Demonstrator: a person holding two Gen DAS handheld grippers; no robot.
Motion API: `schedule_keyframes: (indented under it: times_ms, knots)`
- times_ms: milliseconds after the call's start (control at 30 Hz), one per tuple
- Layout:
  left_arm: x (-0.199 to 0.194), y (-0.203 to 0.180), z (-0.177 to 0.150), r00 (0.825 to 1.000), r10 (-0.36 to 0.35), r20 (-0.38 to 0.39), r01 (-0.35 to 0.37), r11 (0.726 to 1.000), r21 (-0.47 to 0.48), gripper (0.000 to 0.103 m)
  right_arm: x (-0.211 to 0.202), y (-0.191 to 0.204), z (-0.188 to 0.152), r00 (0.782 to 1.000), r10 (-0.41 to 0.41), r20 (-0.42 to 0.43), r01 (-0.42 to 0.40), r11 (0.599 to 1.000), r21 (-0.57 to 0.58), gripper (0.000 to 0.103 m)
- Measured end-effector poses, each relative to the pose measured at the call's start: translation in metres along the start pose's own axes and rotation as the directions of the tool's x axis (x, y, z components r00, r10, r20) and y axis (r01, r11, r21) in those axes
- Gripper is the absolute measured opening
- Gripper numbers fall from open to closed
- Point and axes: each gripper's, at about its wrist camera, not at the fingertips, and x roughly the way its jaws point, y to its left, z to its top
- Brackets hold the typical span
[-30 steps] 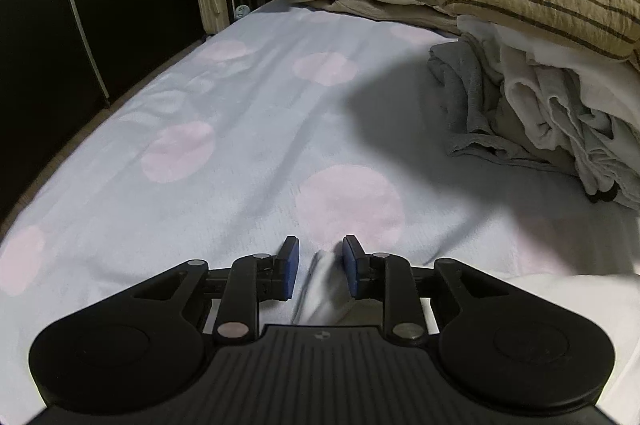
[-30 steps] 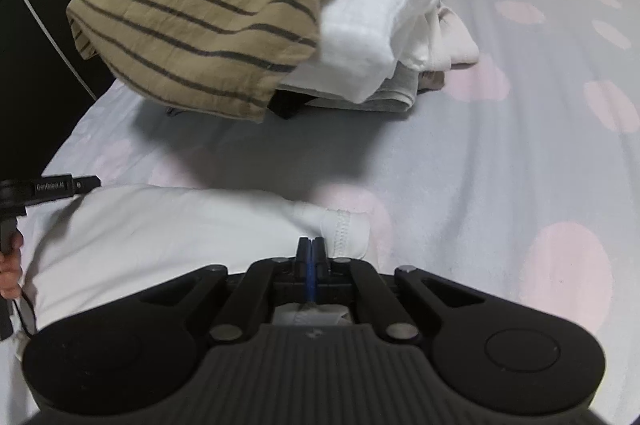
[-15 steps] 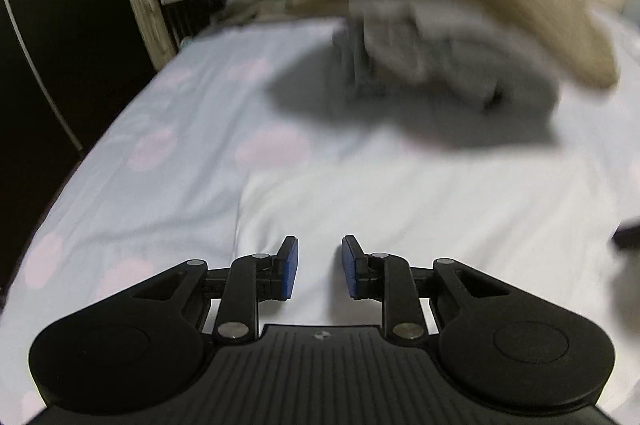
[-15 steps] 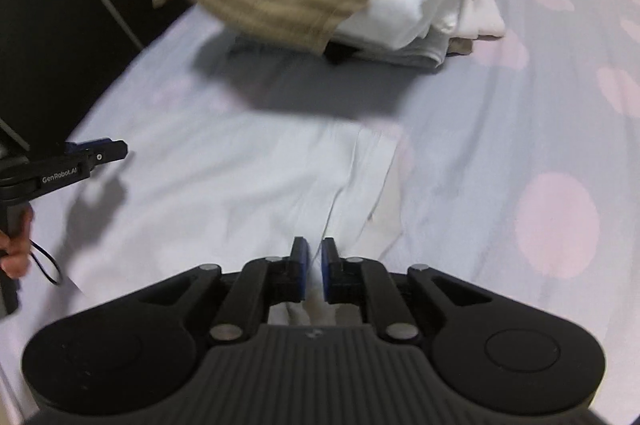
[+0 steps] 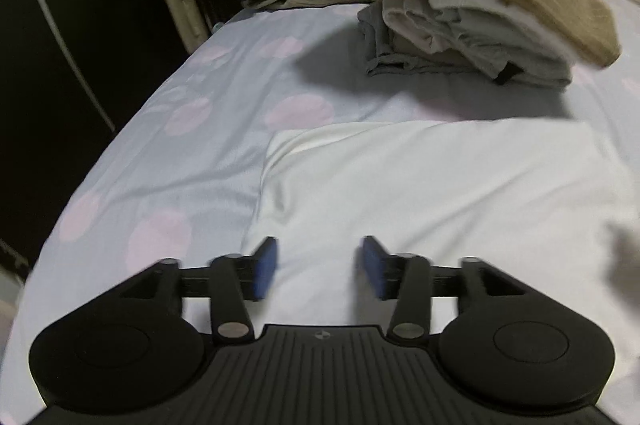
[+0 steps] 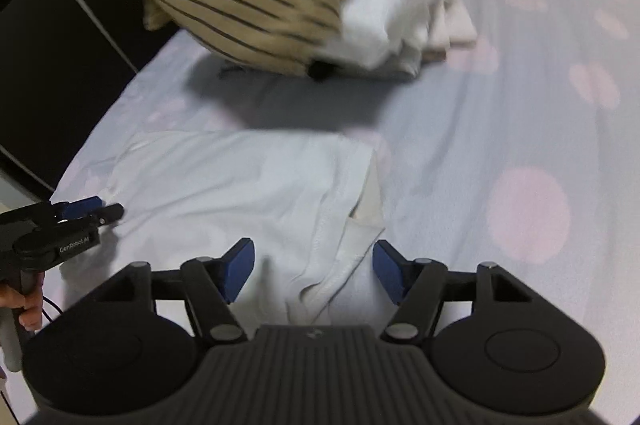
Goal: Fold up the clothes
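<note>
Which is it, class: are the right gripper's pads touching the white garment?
Apart. In the right wrist view the right gripper is open, both blue pads clear of the white garment between them.

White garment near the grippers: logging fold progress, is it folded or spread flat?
Partly folded: the white garment lies flat, its right edge doubled over, showing a hem.

Dim indoor light, motion blur, fisheye bending, dark shadows under laundry pile (image 5: 460, 9)
</note>
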Motion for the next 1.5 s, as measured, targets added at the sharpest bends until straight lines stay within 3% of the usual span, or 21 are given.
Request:
schedule_keyframes:
  times_ms: [67,133,200,333,400,500,667,733,867,1100,1500]
  knots:
    - [-0.023,-0.007,-0.005,1.000,0.020,0.019,-0.020,1.000,-0.022,0.049,-0.014,0.009,-0.002,1.000,-0.002,0.022,0.003,0.999,-0.035,0.084]
    - [-0.050,-0.015,-0.012,0.998,0.045,0.052,-0.043,0.998,-0.051,0.052,-0.031,0.018,-0.007,0.999,-0.010,0.039,0.013,0.997,-0.073,0.090]
    - [-0.075,-0.025,-0.019,0.993,0.085,0.084,-0.079,0.994,-0.078,0.060,-0.049,0.028,-0.014,0.998,-0.028,0.062,0.035,0.993,-0.115,0.092]
    - [-0.127,-0.049,-0.039,0.975,0.152,0.164,-0.141,0.987,-0.075,0.062,-0.084,0.046,-0.036,0.987,-0.063,0.151,0.092,0.976,-0.196,0.095]
    - [-0.152,-0.063,-0.052,0.962,0.187,0.198,-0.178,0.982,-0.064,0.074,-0.103,0.054,-0.050,0.981,-0.061,0.186,0.102,0.971,-0.217,0.096]
    - [-0.184,-0.079,-0.070,0.950,0.219,0.223,-0.208,0.975,-0.072,0.074,-0.129,0.065,-0.073,0.975,-0.059,0.216,0.112,0.964,-0.241,0.099]
    - [-0.226,-0.092,-0.101,0.969,0.187,0.162,-0.165,0.976,-0.140,0.074,-0.165,0.073,-0.111,0.979,-0.049,0.196,0.090,0.975,-0.204,0.100]
    - [-0.240,-0.097,-0.116,0.969,0.190,0.157,-0.167,0.974,-0.152,0.074,-0.177,0.078,-0.130,0.977,-0.065,0.201,0.106,0.974,-0.201,0.100]
    - [-0.254,-0.100,-0.140,0.969,0.227,0.098,-0.203,0.957,-0.209,0.074,-0.190,0.091,-0.160,0.967,-0.060,0.247,0.124,0.959,-0.254,0.100]
    - [-0.264,-0.088,-0.167,0.978,0.203,0.047,-0.179,0.934,-0.308,0.074,-0.190,0.098,-0.186,0.966,-0.043,0.255,0.108,0.963,-0.247,0.100]
    - [-0.273,-0.088,-0.181,0.974,0.212,0.073,-0.179,0.930,-0.320,0.074,-0.198,0.107,-0.202,0.957,-0.050,0.284,0.122,0.963,-0.242,0.100]
